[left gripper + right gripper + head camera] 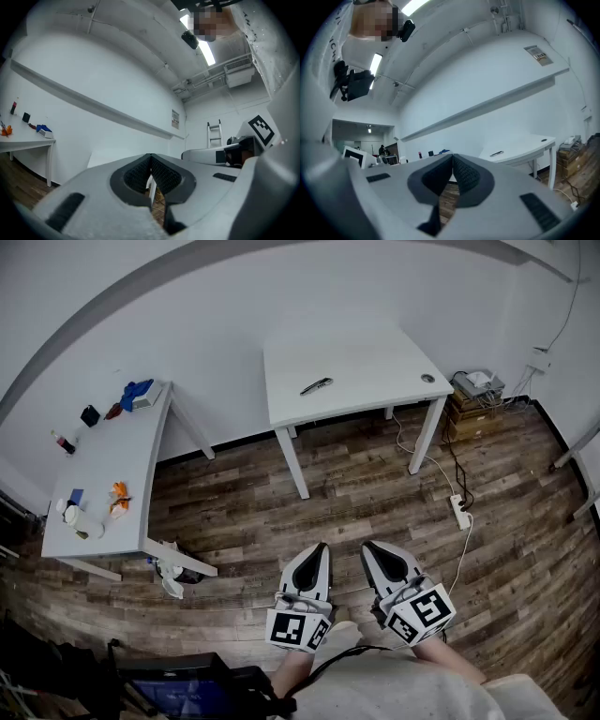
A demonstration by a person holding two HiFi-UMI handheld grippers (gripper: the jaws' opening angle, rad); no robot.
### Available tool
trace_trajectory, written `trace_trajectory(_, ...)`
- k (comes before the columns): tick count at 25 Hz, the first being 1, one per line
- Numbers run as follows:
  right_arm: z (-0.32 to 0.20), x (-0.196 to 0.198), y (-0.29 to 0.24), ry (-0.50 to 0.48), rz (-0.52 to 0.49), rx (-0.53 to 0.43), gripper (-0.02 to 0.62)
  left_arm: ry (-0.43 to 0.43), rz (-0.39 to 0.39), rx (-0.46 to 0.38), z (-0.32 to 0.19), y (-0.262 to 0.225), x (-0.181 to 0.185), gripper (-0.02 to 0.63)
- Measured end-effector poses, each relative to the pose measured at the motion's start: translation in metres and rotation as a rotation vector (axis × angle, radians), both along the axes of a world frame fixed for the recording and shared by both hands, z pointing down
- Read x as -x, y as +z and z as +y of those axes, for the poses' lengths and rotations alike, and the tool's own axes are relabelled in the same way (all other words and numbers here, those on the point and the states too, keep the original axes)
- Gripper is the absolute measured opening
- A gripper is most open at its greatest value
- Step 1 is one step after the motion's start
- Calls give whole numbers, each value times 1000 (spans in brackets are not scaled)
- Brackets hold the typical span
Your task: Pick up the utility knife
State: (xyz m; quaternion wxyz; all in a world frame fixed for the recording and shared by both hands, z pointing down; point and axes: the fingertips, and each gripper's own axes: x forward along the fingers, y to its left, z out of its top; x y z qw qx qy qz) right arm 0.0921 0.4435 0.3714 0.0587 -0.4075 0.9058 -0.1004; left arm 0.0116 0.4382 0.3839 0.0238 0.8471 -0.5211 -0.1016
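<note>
The utility knife (316,385), dark and slim, lies on the white table (375,381) by the far wall; in the right gripper view the utility knife (497,153) shows small on the table top (525,145). Both grippers hang low over the wood floor, well short of the table. My left gripper (322,547) is shut with nothing between its tips, and the left gripper (151,157) points at the white wall. Beside it, my right gripper (370,547) is also shut and empty; the right gripper (453,157) points level toward the wall.
A second white table (112,493) at the left carries a blue object (137,393), a bottle (64,442), an orange item (119,500) and other small things. A power strip (460,511) with cables lies on the floor at right, near stacked boxes (473,404). A ladder (213,133) stands far off.
</note>
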Motion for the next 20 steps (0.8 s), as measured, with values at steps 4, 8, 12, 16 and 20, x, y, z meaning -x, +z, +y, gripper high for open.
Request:
trace_trajectory(4, -30, 22, 2, -6, 9, 8, 8, -11, 6, 10, -31, 2, 22, 3)
trace_trajectory(8, -57, 35, 5, 7, 13, 21, 8, -5, 4, 12, -57, 4, 38, 3)
trace_trajectory(12, -82, 42, 9, 26, 9, 34, 8, -1, -2, 8, -79, 3, 50, 3)
trace_trajectory(16, -96, 50, 10, 34, 5, 38, 8, 1, -2, 24, -91, 10, 60, 3)
trace_trajectory(20, -106, 50, 13, 52, -3, 48, 8, 7, 0, 35, -98, 14, 63, 3)
